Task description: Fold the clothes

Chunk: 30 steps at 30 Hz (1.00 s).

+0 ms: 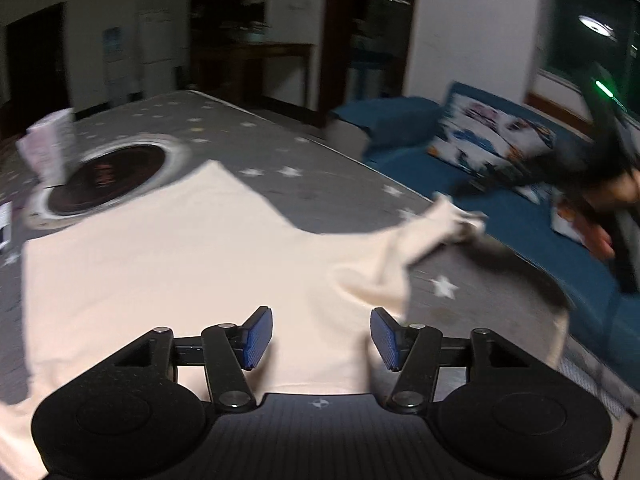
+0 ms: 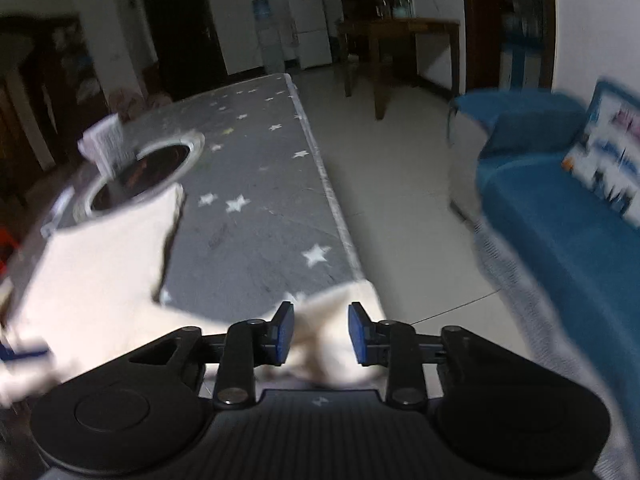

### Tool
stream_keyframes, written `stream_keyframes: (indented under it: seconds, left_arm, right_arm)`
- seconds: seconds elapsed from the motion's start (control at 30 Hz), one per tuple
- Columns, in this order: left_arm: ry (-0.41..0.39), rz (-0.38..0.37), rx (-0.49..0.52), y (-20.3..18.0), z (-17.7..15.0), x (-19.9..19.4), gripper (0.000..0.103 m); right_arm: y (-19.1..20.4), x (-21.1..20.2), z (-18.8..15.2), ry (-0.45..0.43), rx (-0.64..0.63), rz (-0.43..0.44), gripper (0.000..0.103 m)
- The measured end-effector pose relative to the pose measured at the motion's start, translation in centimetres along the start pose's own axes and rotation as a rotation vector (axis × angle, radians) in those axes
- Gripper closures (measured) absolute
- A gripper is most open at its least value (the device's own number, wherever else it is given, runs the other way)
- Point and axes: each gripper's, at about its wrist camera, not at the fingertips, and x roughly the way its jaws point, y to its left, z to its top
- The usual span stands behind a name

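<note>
Left claw (image 1: 321, 338) spread over my cream cotton shirt (image 1: 160, 264) lying mostly flat on the grey star-print mattress (image 1: 320, 184), right claw (image 2: 320, 334) spread around its sleeve (image 2: 332, 320) at the edge, no finished fold visible.

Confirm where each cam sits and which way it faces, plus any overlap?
Left wrist: on the left gripper, facing forward over the cream cotton shirt on the grey star-print table cover; own blue pads open; the right gripper, blurred, at the sleeve.
Right wrist: on the right gripper, facing down the table's edge toward the floor and blue sofa; own pads open around the sleeve.
Shared: shirt, cover, round black induction hob, sofa.
</note>
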Motion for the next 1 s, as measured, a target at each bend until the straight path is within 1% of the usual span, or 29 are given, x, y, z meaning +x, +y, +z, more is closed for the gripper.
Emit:
stream_keyframes:
  seconds: [0.1, 0.2, 0.3, 0.37, 0.43, 0.47, 0.53, 0.6, 0.7, 0.73, 0.83, 0.9, 1.0]
  left_arm:
    - [0.005, -0.019, 0.057, -1.4, -0.5, 0.7, 0.045]
    - [0.028, -0.01, 0.09, -2.0, -1.1, 1.5, 0.045]
    - [0.046, -0.017, 0.101, -2.0, -1.4, 2.0, 0.047]
    - [0.057, -0.022, 0.101, -2.0, -1.6, 2.4, 0.05]
    - [0.053, -0.011, 0.116, -2.0, -1.7, 2.5, 0.061]
    - [0.049, -0.004, 0.126, -2.1, -1.8, 2.5, 0.064]
    - [0.048, -0.007, 0.133, -2.0, -1.8, 2.4, 0.081]
    - [0.05, -0.019, 0.132, -1.9, -1.8, 2.3, 0.089]
    - [0.052, -0.04, 0.135, -1.6, -1.9, 1.9, 0.092]
    - [0.052, -0.047, 0.136, -1.6, -2.0, 1.8, 0.092]
    - [0.055, -0.059, 0.157, -1.6, -2.2, 1.6, 0.092]
    - [0.058, -0.064, 0.176, -1.7, -2.4, 1.4, 0.092]
    - [0.066, -0.077, 0.19, -1.7, -2.4, 1.3, 0.092]
  right_arm:
    - [-1.0, 2.2, 1.0, 0.062, 0.092, 0.035, 0.072]
    - [-0.9, 3.4, 1.0, 0.098, 0.094, 0.043, 0.072]
    - [-0.4, 3.9, 0.7, 0.122, 0.067, 0.035, 0.084]
    - [-0.1, 4.2, 0.5, 0.135, 0.048, 0.029, 0.096]
    - [0.4, 3.7, 0.8, 0.106, 0.018, 0.015, 0.098]
    - [0.7, 3.5, 0.9, 0.091, 0.004, 0.008, 0.098]
    - [1.2, 3.0, 1.3, 0.058, -0.027, -0.004, 0.099]
    - [2.0, 1.4, 2.1, -0.034, -0.057, 0.015, 0.099]
    - [2.4, -1.9, 2.7, -0.19, -0.067, 0.066, 0.099]
    - [2.1, -2.5, 2.5, -0.22, -0.056, 0.073, 0.099]
    - [-0.1, -1.2, 0.7, -0.154, 0.001, 0.008, 0.098]
    - [-1.6, -0.4, -0.4, -0.11, 0.039, -0.035, 0.095]
    - [-3.9, 0.9, -2.2, -0.044, 0.097, -0.1, 0.095]
